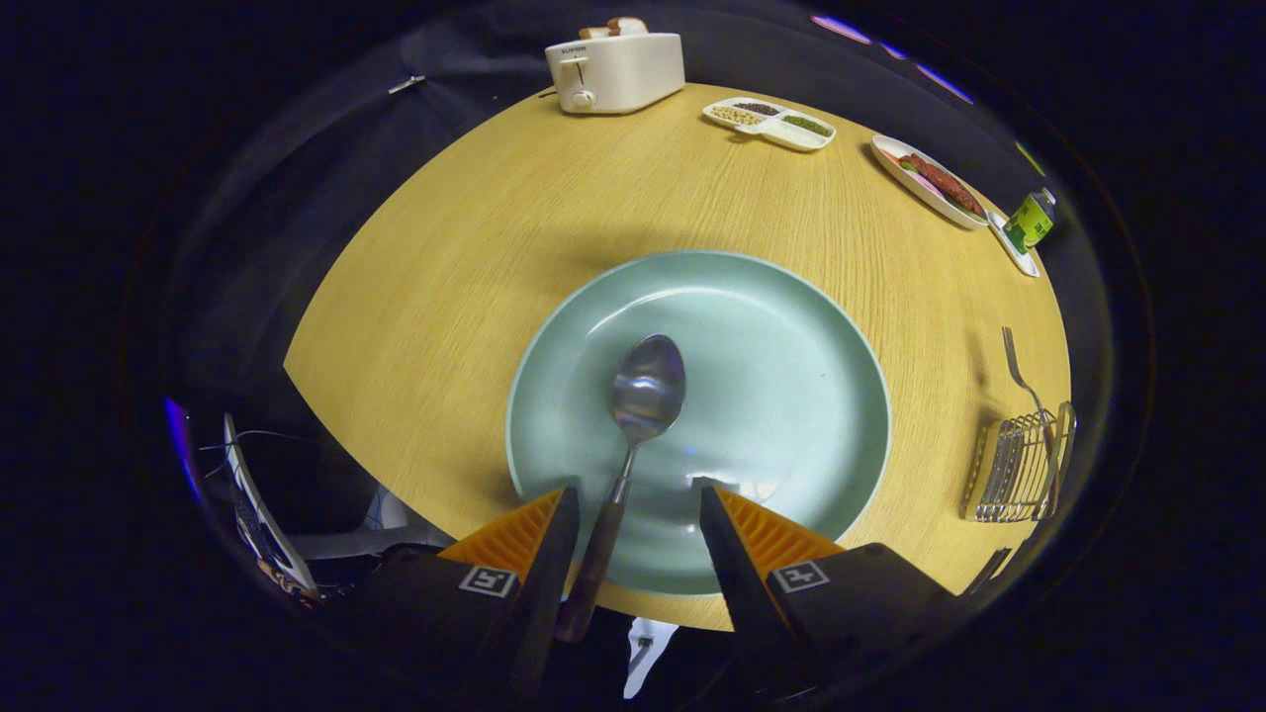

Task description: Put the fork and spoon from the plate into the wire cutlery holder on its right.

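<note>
One spoon [645,396] left on the plate [791,396], tool [633,504] spread wide, gripping nothing.
Its handle lies between the fingers; one fork [1024,376] stands in the wire holder [1014,470], far right on the bench [445,277].

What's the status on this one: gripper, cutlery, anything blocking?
Gripper open, straddling spoon handle, not clamped. Spoon on plate. Fork already in wire holder. Path to holder looks open.

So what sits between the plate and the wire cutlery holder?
Nothing: in the gripper view bare table separates plate from wire cutlery holder. The open tongs straddle the spoon handle.
</note>
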{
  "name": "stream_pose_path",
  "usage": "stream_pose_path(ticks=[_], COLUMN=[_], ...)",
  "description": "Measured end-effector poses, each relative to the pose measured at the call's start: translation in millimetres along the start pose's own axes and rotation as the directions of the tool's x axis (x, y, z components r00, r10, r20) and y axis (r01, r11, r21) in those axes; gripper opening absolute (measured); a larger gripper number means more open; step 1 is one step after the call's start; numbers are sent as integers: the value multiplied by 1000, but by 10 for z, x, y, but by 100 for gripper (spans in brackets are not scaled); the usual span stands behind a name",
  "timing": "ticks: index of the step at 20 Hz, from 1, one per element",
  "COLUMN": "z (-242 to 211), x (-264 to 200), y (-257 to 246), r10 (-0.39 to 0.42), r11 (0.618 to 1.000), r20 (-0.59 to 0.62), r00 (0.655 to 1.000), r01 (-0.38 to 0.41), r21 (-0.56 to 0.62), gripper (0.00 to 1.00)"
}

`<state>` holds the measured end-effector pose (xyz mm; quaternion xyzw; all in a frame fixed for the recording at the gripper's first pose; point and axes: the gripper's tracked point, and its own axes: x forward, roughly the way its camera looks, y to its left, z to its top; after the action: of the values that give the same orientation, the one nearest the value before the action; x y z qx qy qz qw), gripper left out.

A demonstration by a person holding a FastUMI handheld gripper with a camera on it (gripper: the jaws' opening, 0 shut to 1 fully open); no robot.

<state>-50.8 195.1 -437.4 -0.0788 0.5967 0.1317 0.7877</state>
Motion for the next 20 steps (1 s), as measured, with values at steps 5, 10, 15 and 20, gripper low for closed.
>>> stream_pose_path(ticks=[5, 10, 15, 20], z=[-5, -3, 17, 265], x=[132, 136, 42, -425], y=[-46, -68, -48, -303], r10=[-12, 0, 89, 127], r11=[997, 1000, 996, 990], r20=[-86, -102, -97, -41], r00=[996, 995, 991, 991], r01=[18, 2, -91, -129], r21=[80, 14, -17, -56], gripper=[56, 17, 8, 8])
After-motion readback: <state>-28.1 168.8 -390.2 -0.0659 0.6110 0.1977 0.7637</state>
